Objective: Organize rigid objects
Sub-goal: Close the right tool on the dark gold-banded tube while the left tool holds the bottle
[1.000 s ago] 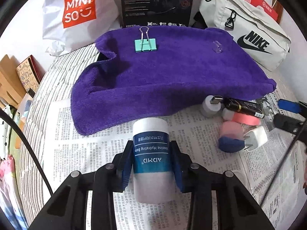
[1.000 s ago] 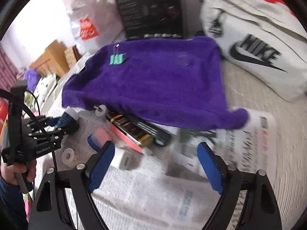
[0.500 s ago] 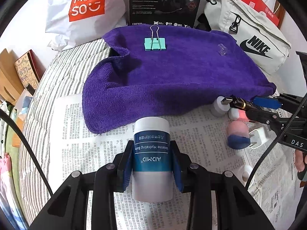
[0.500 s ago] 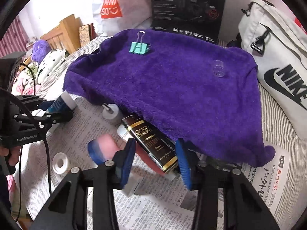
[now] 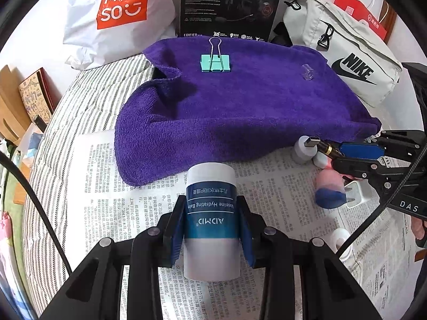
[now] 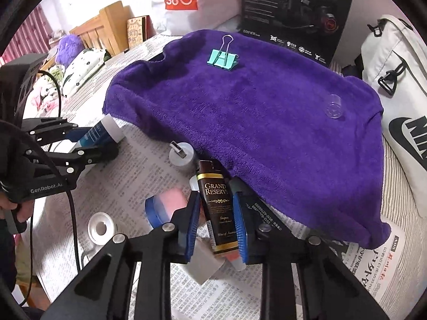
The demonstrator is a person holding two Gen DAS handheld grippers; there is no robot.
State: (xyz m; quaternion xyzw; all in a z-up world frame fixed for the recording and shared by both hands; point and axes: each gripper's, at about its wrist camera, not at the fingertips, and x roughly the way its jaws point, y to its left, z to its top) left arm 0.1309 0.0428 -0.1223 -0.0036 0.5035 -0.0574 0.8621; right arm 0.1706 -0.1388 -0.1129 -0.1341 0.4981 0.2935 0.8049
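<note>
My left gripper [image 5: 210,213] is shut on a white tube with a blue Vaseline balm label [image 5: 210,213], held over the newspaper just in front of the purple towel [image 5: 253,106]. My right gripper [image 6: 216,213] is shut on a dark "Grand Reserve" lighter [image 6: 219,208] at the towel's near edge; it also shows at the right of the left wrist view [image 5: 355,157]. A teal binder clip [image 5: 215,62] and a small clear cap [image 5: 307,72] lie on the towel.
On the newspaper [image 6: 149,176] lie a white USB plug [image 6: 181,154], a pink-and-blue sponge [image 6: 165,205], a white tape roll [image 6: 101,228] and a white charger [image 5: 356,194]. A Miniso bag [image 5: 117,13], black box [image 5: 229,2] and Nike bag [image 5: 344,48] stand behind.
My right gripper swung in over the lighter and its jaws closed from wide open onto it. My left gripper kept its hold on the tube and moved slightly.
</note>
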